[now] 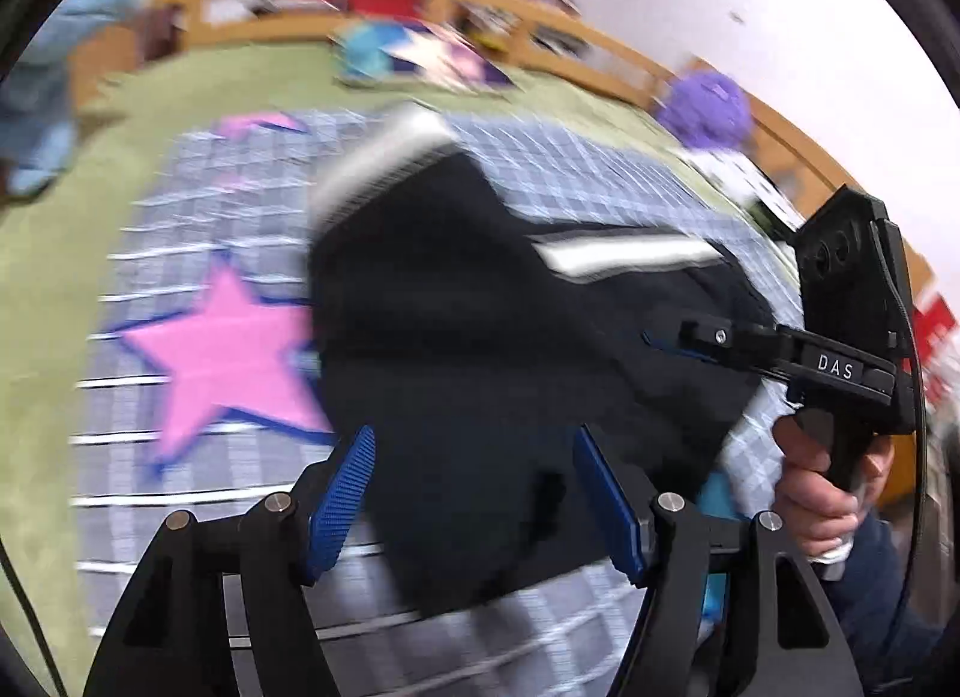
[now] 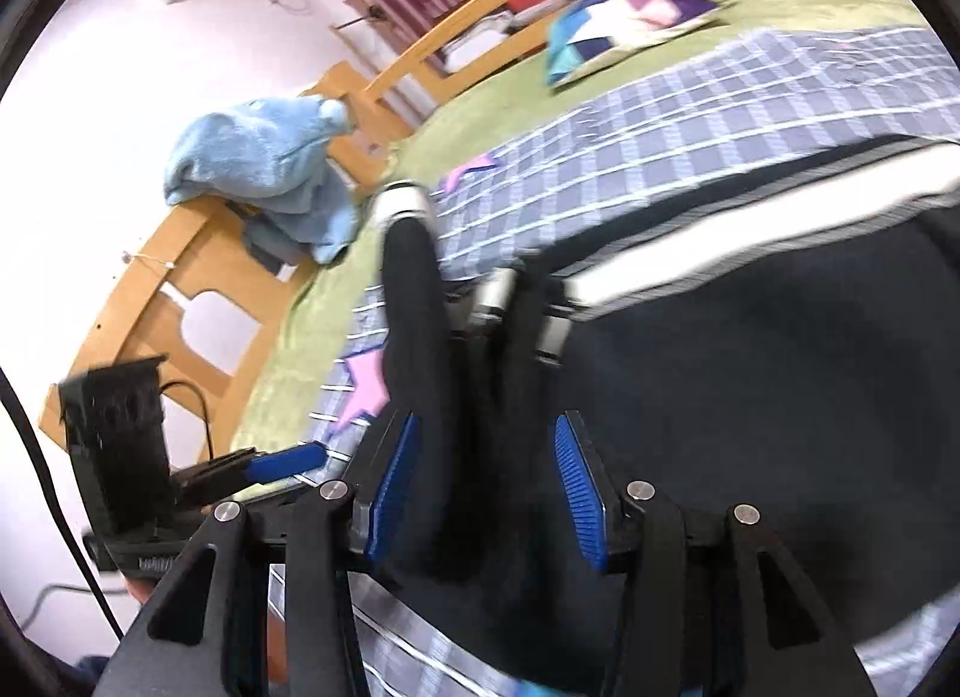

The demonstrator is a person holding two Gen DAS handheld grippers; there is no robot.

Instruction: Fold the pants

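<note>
Black pants [image 1: 468,337] lie at frame centre on the checked blanket [image 1: 198,205]. Left gripper [image 1: 474,499] and right gripper [image 2: 486,487] both spread, gripping nothing. Risk: loose cloth may slump and spoil the fold.

Bright, even room light; heavy motion blur in both views, fisheye bending plus black vignette at edges.

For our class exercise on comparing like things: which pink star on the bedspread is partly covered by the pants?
The large pink star beside the left hand-held gripper: the pants overlap its right edge. The small star lies clear.
</note>
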